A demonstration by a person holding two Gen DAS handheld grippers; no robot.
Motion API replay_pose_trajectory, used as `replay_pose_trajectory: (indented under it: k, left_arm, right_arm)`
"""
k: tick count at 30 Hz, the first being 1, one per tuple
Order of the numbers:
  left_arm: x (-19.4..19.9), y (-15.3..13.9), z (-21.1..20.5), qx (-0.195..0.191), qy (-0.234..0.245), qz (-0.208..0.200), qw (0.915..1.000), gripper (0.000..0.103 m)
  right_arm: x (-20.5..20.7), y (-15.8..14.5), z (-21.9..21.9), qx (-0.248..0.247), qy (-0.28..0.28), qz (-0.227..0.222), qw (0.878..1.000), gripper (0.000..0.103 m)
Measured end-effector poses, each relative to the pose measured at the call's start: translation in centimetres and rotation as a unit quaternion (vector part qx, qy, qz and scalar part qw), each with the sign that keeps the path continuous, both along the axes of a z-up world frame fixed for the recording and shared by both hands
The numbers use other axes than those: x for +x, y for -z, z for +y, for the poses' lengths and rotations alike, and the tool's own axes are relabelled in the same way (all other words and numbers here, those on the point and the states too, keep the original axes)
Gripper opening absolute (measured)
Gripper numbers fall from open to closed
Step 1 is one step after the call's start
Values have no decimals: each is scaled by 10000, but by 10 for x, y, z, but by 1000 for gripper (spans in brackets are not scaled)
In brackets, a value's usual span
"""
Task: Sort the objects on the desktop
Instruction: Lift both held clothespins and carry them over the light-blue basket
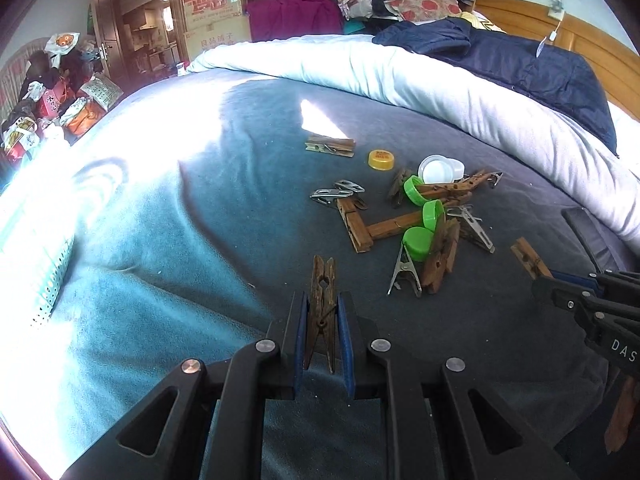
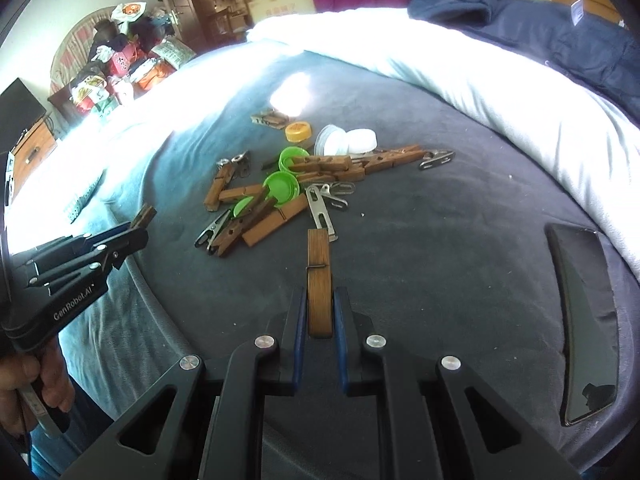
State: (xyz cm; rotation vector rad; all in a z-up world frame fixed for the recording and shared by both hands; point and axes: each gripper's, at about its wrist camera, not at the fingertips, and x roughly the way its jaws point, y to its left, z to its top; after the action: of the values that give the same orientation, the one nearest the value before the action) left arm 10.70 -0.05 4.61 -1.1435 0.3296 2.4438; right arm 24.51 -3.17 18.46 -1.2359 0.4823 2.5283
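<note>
My left gripper (image 1: 323, 304) is shut on a dark wooden clothespin (image 1: 322, 300) and holds it above the blue bed sheet; it also shows in the right wrist view (image 2: 132, 236). My right gripper (image 2: 319, 300) is shut on a lighter wooden clothespin (image 2: 319, 276); it also shows in the left wrist view (image 1: 538, 276). A pile lies mid-bed: wooden clothespins (image 2: 332, 164), metal clips (image 2: 320, 208), green bottle caps (image 2: 282, 186), a yellow cap (image 2: 298, 132) and white caps (image 2: 348, 140).
A black phone (image 2: 584, 320) lies on the sheet at the right. A white duvet (image 2: 440, 68) and navy jacket (image 2: 540, 28) bound the far side. A perforated teal basket (image 1: 52, 276) sits at the left. Cluttered boxes stand beyond the bed.
</note>
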Motion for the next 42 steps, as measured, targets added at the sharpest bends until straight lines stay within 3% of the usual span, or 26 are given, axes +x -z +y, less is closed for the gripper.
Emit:
replay_pose_trajectory:
  k: [14,28,42]
  left_arm:
    - [-1,-43,-24,69,-281,406,9988,16]
    - [-21,-91,-94,118,-1093,704,9914,16]
    - [-38,-121,-168,140,-1776,778,9809,16]
  right_arm:
    - [-6,-46,-18,323,-176,354,9987,13]
    - [-40,-95,-44,349,-558,754,9950,13]
    - [-85,-137,-91,263,-1004,1020,9894,13]
